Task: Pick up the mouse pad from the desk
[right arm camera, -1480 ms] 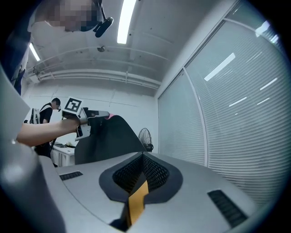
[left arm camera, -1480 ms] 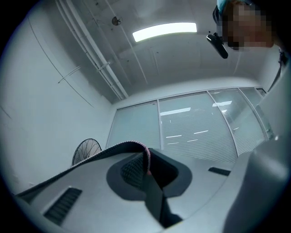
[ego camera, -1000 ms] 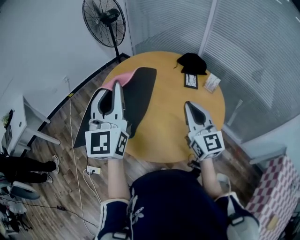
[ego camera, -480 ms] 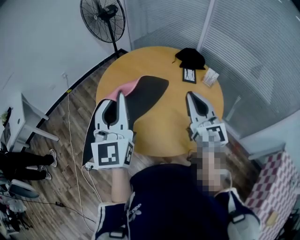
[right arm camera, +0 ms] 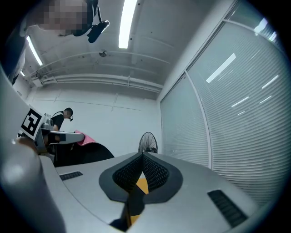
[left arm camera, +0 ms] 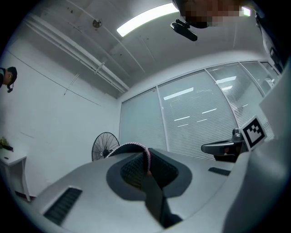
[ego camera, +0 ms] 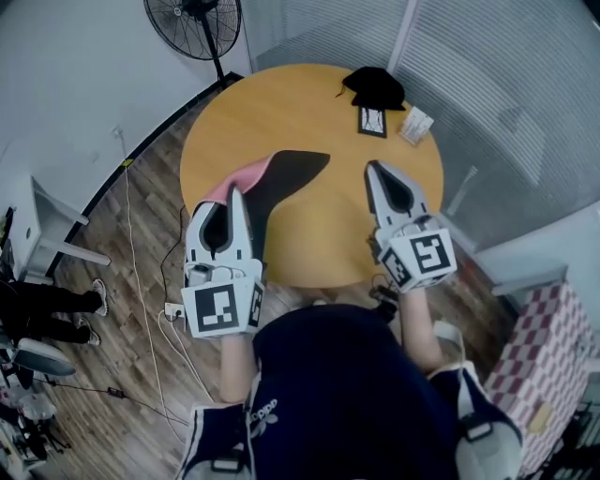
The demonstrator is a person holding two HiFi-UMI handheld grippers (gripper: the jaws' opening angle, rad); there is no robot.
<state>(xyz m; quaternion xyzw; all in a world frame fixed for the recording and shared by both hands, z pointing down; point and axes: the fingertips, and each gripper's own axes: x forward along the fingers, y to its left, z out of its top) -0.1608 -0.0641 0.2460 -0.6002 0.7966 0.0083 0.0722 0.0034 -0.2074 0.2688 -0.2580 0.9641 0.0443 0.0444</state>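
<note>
head view: a round yellow-brown table (ego camera: 281, 103) seen from above, with a person's two arms reaching over its near edge.
left gripper (ego camera: 236, 192): over the near-left edge of the table. its jaws are pinched tight on one end of the mouse pad.
mouse pad (ego camera: 281, 178): black on top, pink underneath. it is over the near-left part of the table. the held end is lifted and curled so the pink side shows, and the black end points toward the middle of the table. i cannot tell if that end touches the table top.
left gripper view: the thin pink-edged rim of the pad sticks up right between the closed jaws.
right gripper (ego camera: 370, 169): over the near-right part of the table, well apart from the pad. its jaws are closed together with nothing in them.
far side of the table: a black lump of cloth (ego camera: 375, 86), a small dark-framed card (ego camera: 372, 121) and a small pale packet (ego camera: 415, 125) sit close together.
fan (ego camera: 192, 14): stands on the wood floor past the far-left edge of the table.
power strip (ego camera: 173, 309): white, on the floor by the near-left side of the table.
</note>
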